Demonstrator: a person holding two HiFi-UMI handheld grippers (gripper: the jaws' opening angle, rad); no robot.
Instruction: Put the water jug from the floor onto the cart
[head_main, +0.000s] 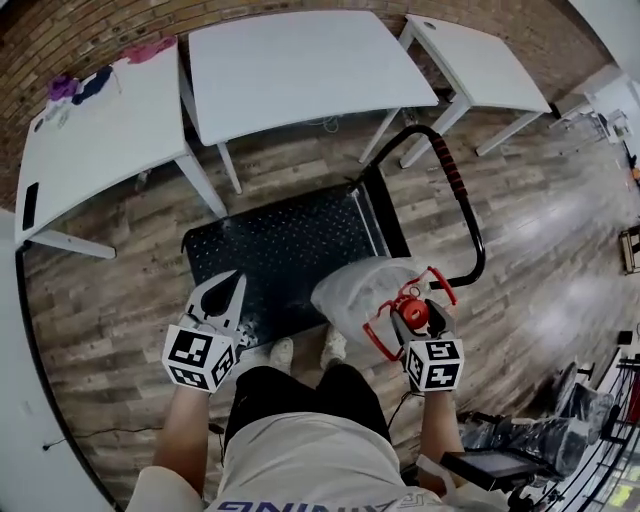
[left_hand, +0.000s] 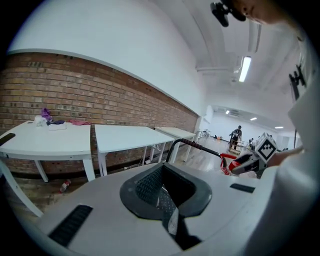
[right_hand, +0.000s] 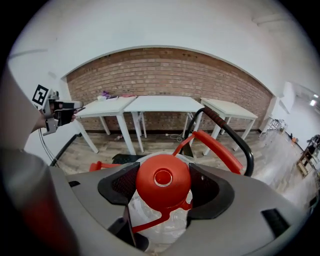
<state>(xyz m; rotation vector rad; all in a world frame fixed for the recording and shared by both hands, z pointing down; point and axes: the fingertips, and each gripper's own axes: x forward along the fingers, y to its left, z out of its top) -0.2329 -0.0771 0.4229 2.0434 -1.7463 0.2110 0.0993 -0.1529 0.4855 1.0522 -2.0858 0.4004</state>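
Water jug (head_main: 362, 292) is held in your right tongs (head_main: 413, 318), which squeeze its red cap (right_hand: 163, 181). Black cart (head_main: 285, 245) lies just ahead. Your left tongs (head_main: 231, 282) are pressed together, empty.

At the bottom centre: a pale T-shirt (head_main: 300, 462), black shorts (head_main: 290, 395) and 2 white shoes (head_main: 281, 351). The grey left gripper (head_main: 226, 288) and right gripper (head_main: 414, 316) each carry 1 black-and-white marker cube (head_main: 198, 357).

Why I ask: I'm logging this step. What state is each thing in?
Clear plastic water jug with red cap: tilted, held by its cap over the cart's near edge.
Right gripper: shut on the jug's cap.
Left gripper: shut, holding nothing.
Black flat cart: handle upright; whether the jug touches it, cannot tell.
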